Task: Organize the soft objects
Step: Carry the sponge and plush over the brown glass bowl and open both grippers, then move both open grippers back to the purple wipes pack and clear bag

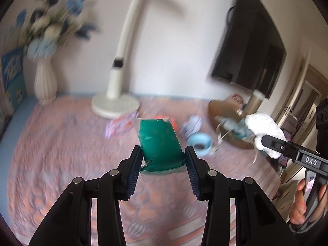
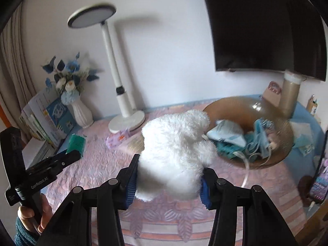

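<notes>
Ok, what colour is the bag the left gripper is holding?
Green, in a clear wrapper: the bag shows best in the left wrist view.

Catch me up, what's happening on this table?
A person is sorting soft items with a handheld gripper in each hand. The left gripper holds a green pouch above the patterned tablecloth. The right gripper is clamped on a white plush toy, held beside a brown bowl that already contains several soft things. A lamp and a flower vase stand behind.
</notes>
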{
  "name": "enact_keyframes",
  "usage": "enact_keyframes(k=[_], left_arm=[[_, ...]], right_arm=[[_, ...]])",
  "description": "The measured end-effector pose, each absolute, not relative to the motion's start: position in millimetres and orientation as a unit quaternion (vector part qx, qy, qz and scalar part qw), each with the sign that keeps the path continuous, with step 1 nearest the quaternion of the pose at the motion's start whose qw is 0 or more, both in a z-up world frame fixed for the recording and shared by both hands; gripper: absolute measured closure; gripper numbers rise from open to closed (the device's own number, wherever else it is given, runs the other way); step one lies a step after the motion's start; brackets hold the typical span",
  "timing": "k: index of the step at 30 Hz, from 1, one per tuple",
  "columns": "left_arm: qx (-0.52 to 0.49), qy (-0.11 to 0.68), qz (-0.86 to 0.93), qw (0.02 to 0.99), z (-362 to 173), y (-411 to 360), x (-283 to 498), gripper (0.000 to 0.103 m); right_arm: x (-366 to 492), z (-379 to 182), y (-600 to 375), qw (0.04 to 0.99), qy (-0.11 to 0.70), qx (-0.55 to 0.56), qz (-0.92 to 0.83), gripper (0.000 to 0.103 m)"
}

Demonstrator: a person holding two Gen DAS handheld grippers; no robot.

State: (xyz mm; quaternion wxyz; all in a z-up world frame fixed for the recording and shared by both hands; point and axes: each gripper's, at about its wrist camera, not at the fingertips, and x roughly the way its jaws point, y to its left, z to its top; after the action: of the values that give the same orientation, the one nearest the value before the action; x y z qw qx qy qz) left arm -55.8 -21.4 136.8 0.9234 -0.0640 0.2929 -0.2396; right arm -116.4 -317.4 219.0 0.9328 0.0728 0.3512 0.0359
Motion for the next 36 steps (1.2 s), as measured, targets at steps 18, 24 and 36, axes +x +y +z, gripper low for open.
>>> enact_keyframes(k=[18, 24, 36], left_arm=[[-0.004, 0.326, -0.401, 0.856, 160, -274, 31, 0.063], [0.002, 0.330, -0.392, 0.859, 145, -304, 54, 0.014], [-0.047, 0.318, -0.333, 0.887, 164, -191, 43, 0.014]], right_arm=[[-57, 241, -487, 0.922, 0.330, 0.157, -0.125, 0.054], [-7, 215, -486, 0.914, 0.360, 0.148, -0.113, 0.039], [-50, 211, -480, 0.903, 0.373, 0.197, -0.084, 0.039]])
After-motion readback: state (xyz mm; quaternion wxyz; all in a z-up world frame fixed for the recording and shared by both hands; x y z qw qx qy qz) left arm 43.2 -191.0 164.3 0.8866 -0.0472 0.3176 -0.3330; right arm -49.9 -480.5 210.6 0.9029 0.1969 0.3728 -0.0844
